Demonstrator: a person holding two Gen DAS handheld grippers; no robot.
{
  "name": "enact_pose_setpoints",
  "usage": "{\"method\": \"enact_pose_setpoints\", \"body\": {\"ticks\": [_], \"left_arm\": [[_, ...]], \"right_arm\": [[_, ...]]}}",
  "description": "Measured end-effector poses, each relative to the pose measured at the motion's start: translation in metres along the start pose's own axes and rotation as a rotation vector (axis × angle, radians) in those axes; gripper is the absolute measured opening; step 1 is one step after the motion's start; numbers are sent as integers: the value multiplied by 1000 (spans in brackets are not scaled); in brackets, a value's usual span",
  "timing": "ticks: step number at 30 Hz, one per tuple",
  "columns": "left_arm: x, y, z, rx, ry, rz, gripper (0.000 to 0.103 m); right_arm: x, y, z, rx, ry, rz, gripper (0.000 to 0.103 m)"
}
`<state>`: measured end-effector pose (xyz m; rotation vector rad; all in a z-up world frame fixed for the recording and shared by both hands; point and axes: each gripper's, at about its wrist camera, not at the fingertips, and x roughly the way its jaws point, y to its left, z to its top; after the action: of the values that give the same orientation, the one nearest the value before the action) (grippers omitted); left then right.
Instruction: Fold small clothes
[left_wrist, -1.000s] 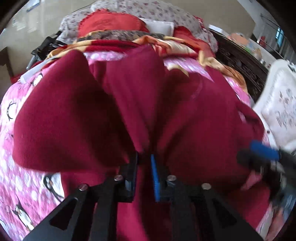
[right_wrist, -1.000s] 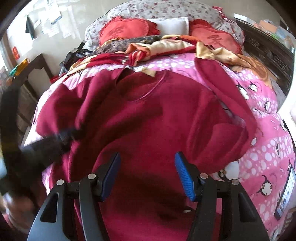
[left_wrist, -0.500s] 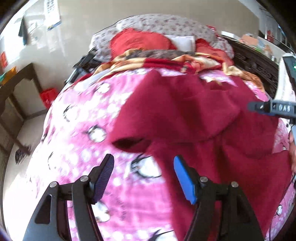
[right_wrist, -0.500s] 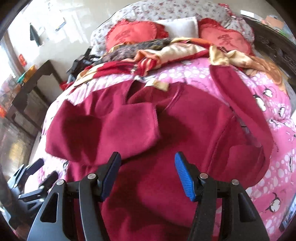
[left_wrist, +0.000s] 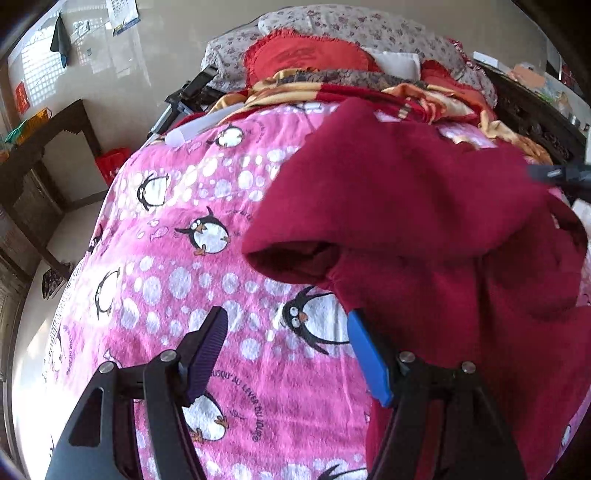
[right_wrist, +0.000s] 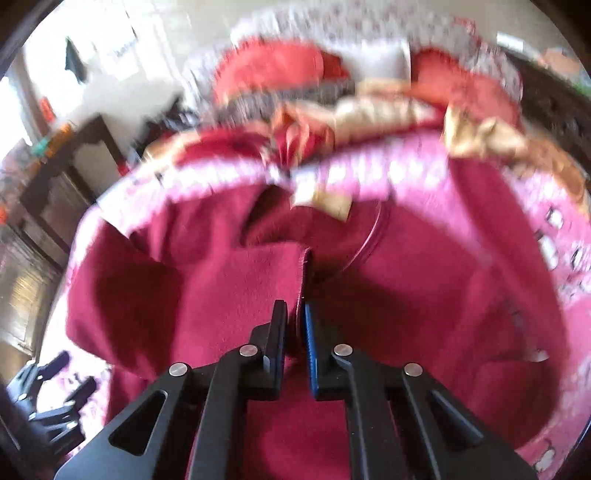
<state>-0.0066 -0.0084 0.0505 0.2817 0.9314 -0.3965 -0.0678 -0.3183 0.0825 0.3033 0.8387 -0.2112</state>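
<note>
- The left gripper (left_wrist: 286, 339) hangs with fingers spread, grasping nothing, above the pink penguin blanket (left_wrist: 177, 258).
- The right gripper (right_wrist: 295, 325) is clenched on the folded sleeve edge of the maroon sweater (right_wrist: 424, 288), which lies across the blanket.

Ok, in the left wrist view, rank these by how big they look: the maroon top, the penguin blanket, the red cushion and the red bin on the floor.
1-2. Penguin blanket and maroon top: too alike to rank.
3. Red cushion, though it lies farther off.
4. Red bin, also far away.
</note>
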Motion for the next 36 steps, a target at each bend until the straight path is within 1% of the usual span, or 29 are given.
{"method": "enact_pose_setpoints", "body": {"ticks": [1,2,3,5,7,10,11,12,13,14,15,16,17,18,19,20,22,24,28,29,31,32,33,34,35,36], "left_arm": [[4,0,1,-6,7,4,71],[6,0,1,-13,13,4,71],[8,0,1,-18,15,3,71],[10,-2,0,-21,18,0,71],[11,-4,-1,-20,24,4,71],[11,-4,-3,-21,29,1,71],[10,-3,-3,-21,28,-1,71],[8,-2,-3,-22,28,-3,71],[6,0,-3,-25,25,-6,71],[4,2,-4,-29,19,-9,71],[4,4,-4,-33,18,-9,71],[4,5,-5,-36,20,-6,71],[4,6,-5,-39,26,-5,71],[4,7,-5,-41,32,-5,71],[4,7,-6,-42,33,-7,71],[3,7,-7,-42,30,-10,71],[0,8,-9,-41,27,-13,71],[0,9,-12,-40,28,-17,71],[2,10,-14,-39,39,-17,71],[3,11,-14,-43,41,-18,71],[5,10,-14,-49,48,-21,71],[6,9,-14,-52,51,-23,71],[6,8,-14,-53,52,-25,71],[5,7,-13,-52,51,-26,71],[4,6,-13,-48,49,-28,71],[4,6,-13,-44,46,-26,71]], "right_arm": [[-10,-5,1,8,-22,-11,0],[-24,-14,1,17,-54,-40,0],[-32,-20,4,23,-68,-67,0],[-44,-33,5,23,-78,-114,0],[-49,-45,2,2,-80,-187,0],[-43,-64,-6,-23,-48,-329,0],[-39,-71,-9,-20,-28,-354,0],[-30,-80,-13,-14,17,-372,0],[-23,-85,-16,-1,49,-374,0],[-21,-87,-16,15,60,-368,0],[-22,-87,-15,43,53,-326,0],[-26,-82,-12,53,34,-265,0],[-29,-74,-10,45,17,-211,0],[-31,-61,-6,12,5,-160,15],[-31,-49,-2,-26,0,-142,27],[-30,-39,2,-65,-11,-154,28],[-23,-29,7,-95,-26,-228,28],[-14,-36,7,-81,-11,-268,28],[4,-69,-2,13,58,-264,28],[8,-77,-4,33,66,-249,28],[18,-87,-11,51,83,-189,26],[23,-86,-14,43,97,-165,24],[28,-83,-17,20,109,-161,11],[30,-80,-19,-1,105,-178,5],[27,-77,-19,-21,89,-189,0],[23,-75,-19,-31,75,-189,0]]}}
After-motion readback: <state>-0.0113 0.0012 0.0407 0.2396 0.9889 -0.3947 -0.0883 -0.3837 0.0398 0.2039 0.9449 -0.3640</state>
